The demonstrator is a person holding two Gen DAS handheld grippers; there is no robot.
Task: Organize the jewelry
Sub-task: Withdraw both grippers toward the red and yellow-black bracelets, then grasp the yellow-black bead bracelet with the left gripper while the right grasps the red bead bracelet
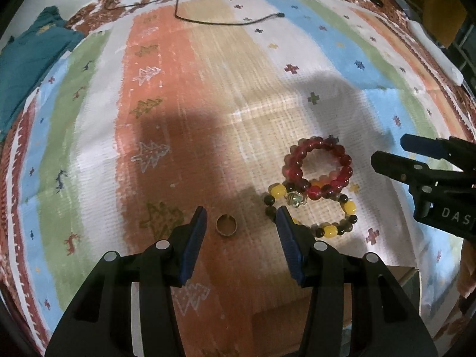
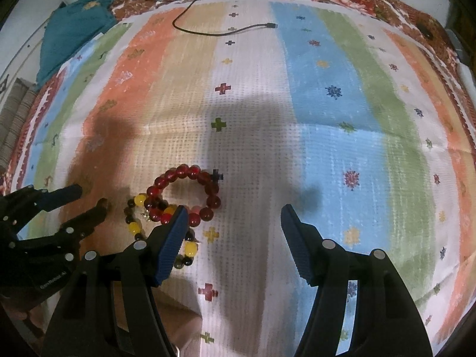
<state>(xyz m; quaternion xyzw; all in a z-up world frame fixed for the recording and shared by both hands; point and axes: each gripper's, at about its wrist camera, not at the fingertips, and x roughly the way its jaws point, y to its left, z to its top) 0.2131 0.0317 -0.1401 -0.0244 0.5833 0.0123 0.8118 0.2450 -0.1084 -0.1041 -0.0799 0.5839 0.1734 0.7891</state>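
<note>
A small metal ring lies on the striped cloth between the fingers of my open left gripper. A red bead bracelet lies just right of it, overlapping a yellow and dark bead bracelet with a glass charm. My right gripper is open and empty, hovering just right of the red bracelet and the yellow and dark bracelet. The right gripper shows in the left wrist view, and the left gripper shows in the right wrist view.
The striped patterned cloth covers the surface. A black cable lies at the far end. A teal cloth lies at the far left. A cardboard box edge shows low on the right.
</note>
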